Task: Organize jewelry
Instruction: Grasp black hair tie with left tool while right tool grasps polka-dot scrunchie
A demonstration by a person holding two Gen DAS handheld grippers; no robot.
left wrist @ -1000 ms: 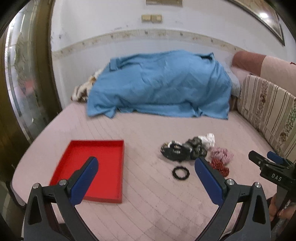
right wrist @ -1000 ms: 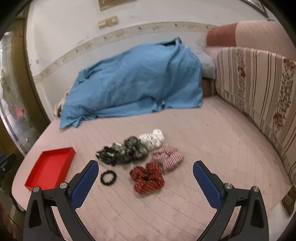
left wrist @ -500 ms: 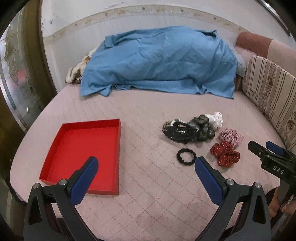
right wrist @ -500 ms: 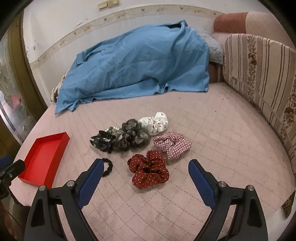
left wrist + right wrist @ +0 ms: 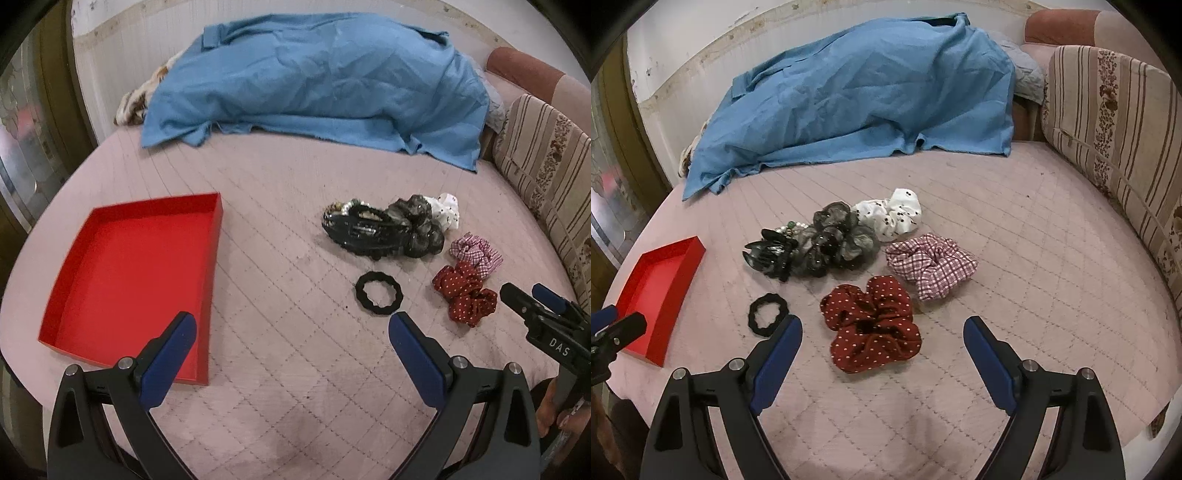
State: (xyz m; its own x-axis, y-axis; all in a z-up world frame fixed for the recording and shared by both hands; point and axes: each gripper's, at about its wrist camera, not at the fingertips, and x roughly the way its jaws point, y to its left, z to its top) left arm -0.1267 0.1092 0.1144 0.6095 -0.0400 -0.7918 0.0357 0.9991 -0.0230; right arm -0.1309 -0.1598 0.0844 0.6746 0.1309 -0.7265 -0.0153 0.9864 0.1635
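We hold our right gripper (image 5: 882, 345) above the pink bedcover (image 5: 1015, 229), its jaws wide but closing, with nothing pressed between the blue pads (image 5: 777, 360). The red dotted scrunchie (image 5: 873, 323) lies on the cover just ahead of them, inside the gap as the right wrist camera sees it, untouched. Our left gripper (image 5: 291, 354) also stands wide open and empty, with bare cover between its fingers.

We take the red scrunchie as our landmark. Touching its far right edge is the pink checked scrunchie (image 5: 932, 264). Beyond that lies the white scrunchie (image 5: 892, 214) with dark specks. To the far left of the red one sits a dark heap: a grey gauzy scrunchie (image 5: 838, 240) against a black claw clip (image 5: 768, 256), with some beads (image 5: 788, 229) behind them that we cannot make out well. Just left of the red scrunchie, apart from it, lies a thin black hair tie (image 5: 768, 314).

Well to the left of all this sits the red tray (image 5: 125, 280), shallow and open. We see only its red floor inside; none of the pieces lies in it.

Far behind the scrunchies a blue sheet (image 5: 857, 96) covers a mound along the wall, and a striped cushion (image 5: 1108, 118) stands to the right.
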